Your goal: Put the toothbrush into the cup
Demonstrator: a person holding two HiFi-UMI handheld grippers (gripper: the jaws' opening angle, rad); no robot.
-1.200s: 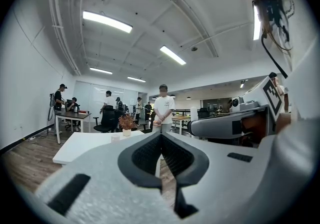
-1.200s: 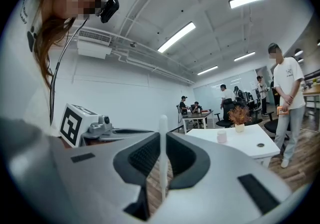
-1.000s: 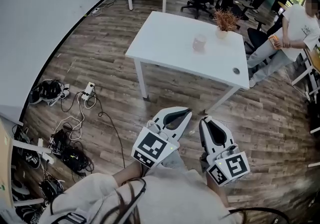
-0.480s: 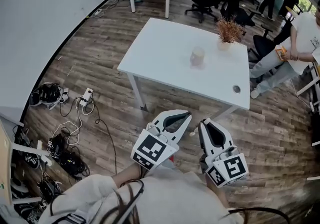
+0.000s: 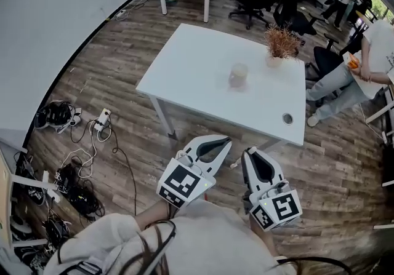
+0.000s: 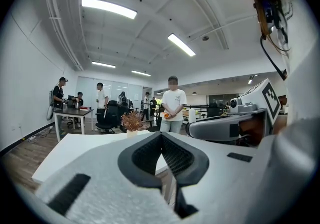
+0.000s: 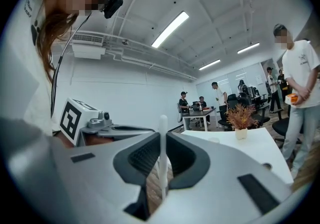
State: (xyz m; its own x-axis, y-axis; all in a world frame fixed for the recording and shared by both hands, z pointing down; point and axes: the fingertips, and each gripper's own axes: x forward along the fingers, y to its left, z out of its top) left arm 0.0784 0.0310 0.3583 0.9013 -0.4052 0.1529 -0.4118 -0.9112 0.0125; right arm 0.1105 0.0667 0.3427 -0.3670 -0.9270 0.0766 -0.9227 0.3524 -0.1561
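Observation:
A translucent cup (image 5: 238, 74) stands on the white table (image 5: 191, 64), well ahead of both grippers. My right gripper (image 5: 249, 155) is held low in front of my body. Its jaws are shut on a thin white toothbrush (image 7: 162, 140) that sticks up past the tips. In the left gripper view, the toothbrush (image 6: 192, 115) shows as a white tip on the right gripper (image 6: 227, 128). Beside it on the left, my left gripper (image 5: 221, 143) is shut with nothing between its jaws (image 6: 161, 135). The cup (image 7: 214, 140) looks faint in the right gripper view.
A dried plant in a small pot (image 5: 281, 40) stands behind the cup. The table has a cable hole (image 5: 287, 119) near its right corner. Cables and a power strip (image 5: 101, 121) lie on the wooden floor at left. A person (image 5: 360, 67) and office chairs are beyond the table.
The table and cup have slid lower and leftward in the head view as I come nearer. Both grippers keep the same pose and stay shut.

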